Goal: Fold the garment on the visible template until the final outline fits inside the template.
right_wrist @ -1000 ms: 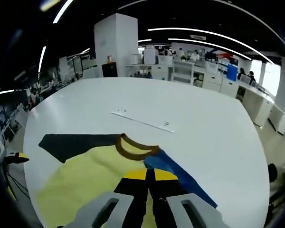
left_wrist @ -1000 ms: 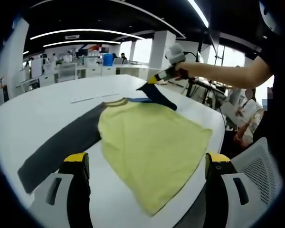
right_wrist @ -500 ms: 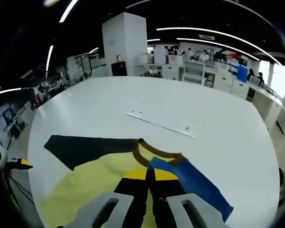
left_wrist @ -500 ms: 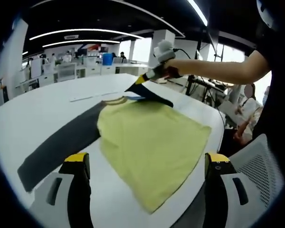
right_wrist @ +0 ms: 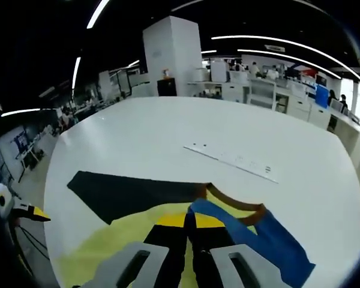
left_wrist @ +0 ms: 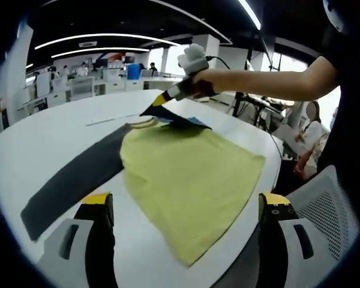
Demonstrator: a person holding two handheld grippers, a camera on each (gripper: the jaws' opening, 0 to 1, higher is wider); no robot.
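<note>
The big white table [left_wrist: 42,138] had the garment [left_wrist: 186,174] spread flat on it, yellow body facing up, one dark sleeve [left_wrist: 72,180] stretched away from the collar [right_wrist: 228,201]. Near that collar lay a thin white strip [right_wrist: 234,161]; couldn't make out any template outline. The right gripper [left_wrist: 162,102] was clamped on the other sleeve [left_wrist: 180,119], dark with a blue side, lifting it over the yellow body. The left gripper [left_wrist: 180,207] hung wide apart, holding nothing, by the hem. Best bet, I reckon: carry that sleeve low and straight across the body, lay it flat before letting go.
</note>
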